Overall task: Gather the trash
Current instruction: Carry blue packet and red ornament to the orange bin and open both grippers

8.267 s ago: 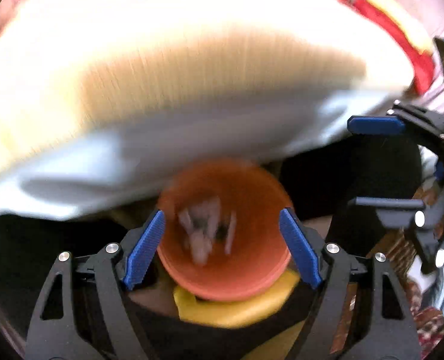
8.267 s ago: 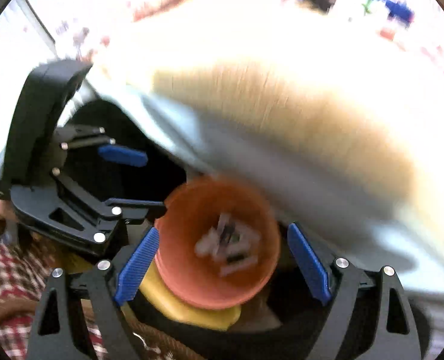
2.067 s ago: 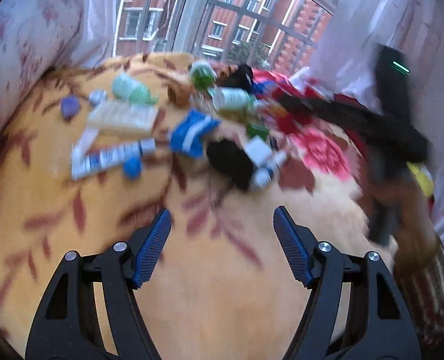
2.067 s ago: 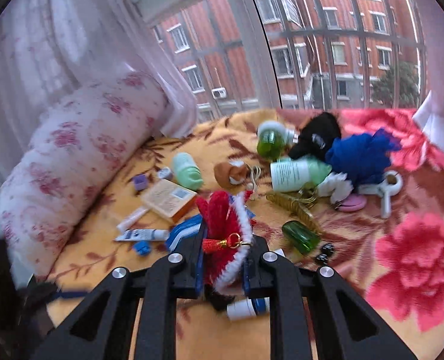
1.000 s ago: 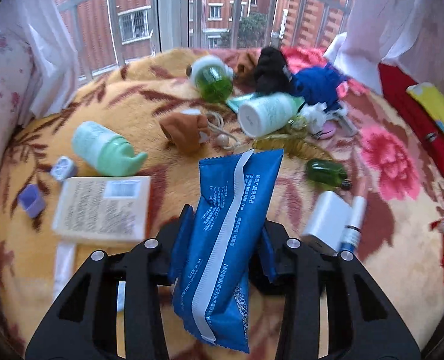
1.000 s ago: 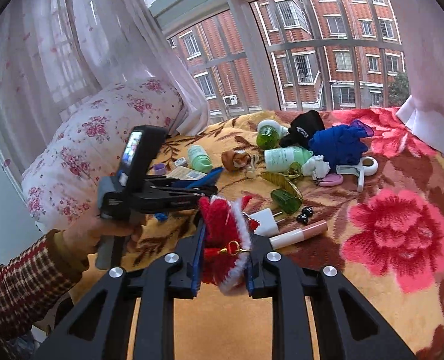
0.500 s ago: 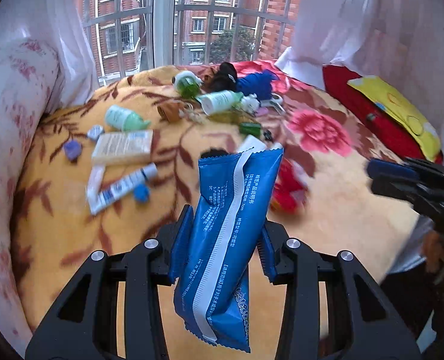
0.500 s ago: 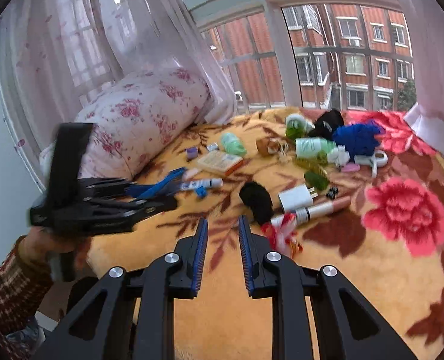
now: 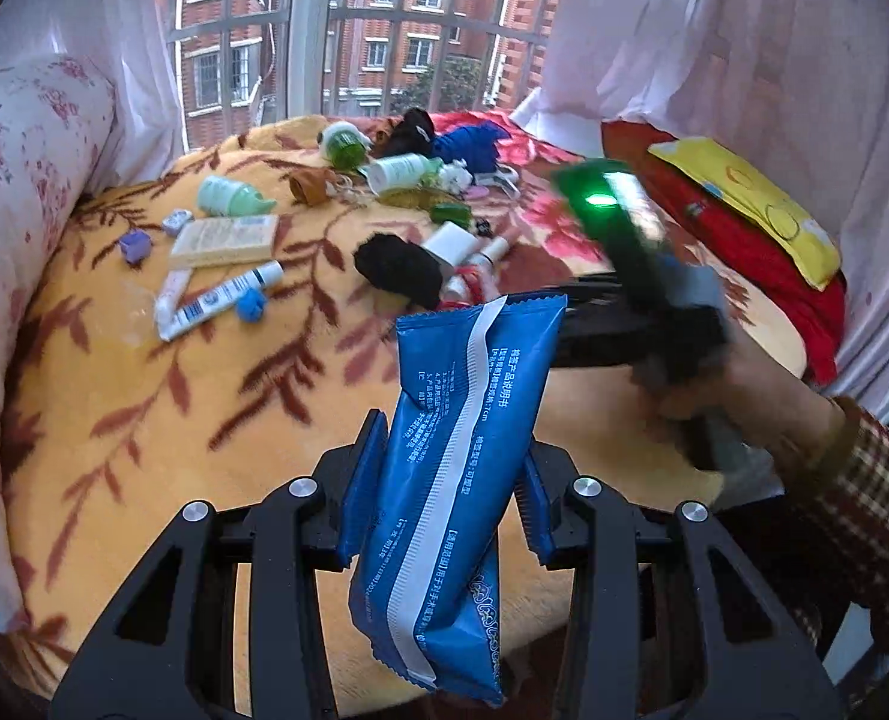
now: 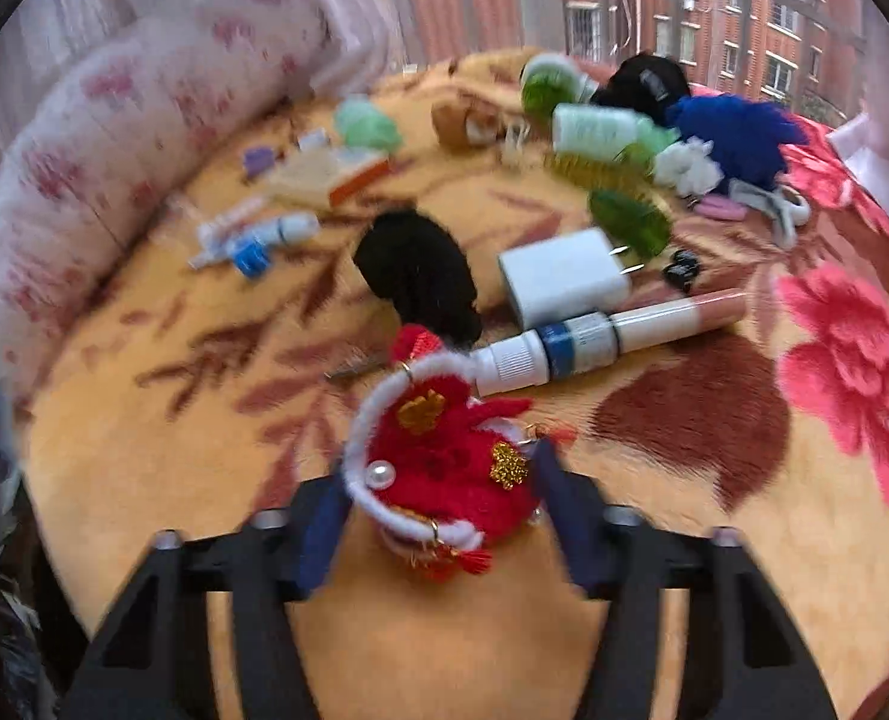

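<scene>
Your left gripper [image 9: 444, 492] has its blue pads pinched on a blue wrapper [image 9: 462, 462], a long foil packet with a white stripe down it. The packet sticks up past the pads and hangs down below them too, tilted a bit to the right, held up over the yellow floral blanket [image 9: 144, 420].

Your right gripper [image 10: 438, 516] has just been opening its jaws, and they're spread now with the red fuzzy ornament [image 10: 444, 456] sitting between them on the blanket. The picture is blurry there, but the pads look to stand just beside the ornament on either side rather than squeezing it. It's the red thing with white trim, a pearl and gold bits. Right behind it lie a white spray bottle [image 10: 540, 354] and a pink-tipped tube [image 10: 678, 312], nearly in line, with a black fuzzy lump [image 10: 420, 276] and a white charger [image 10: 564, 276] a little farther back.

From the left camera you can see your right hand [image 9: 738, 396] out to the right with its gripper's body blurred, green light glowing on top. Toward the window there's a heap of bottles, a flat box [image 9: 228, 237] and a toothpaste tube [image 9: 222, 300]. A floral pillow [image 9: 18, 192] runs along the left edge.
</scene>
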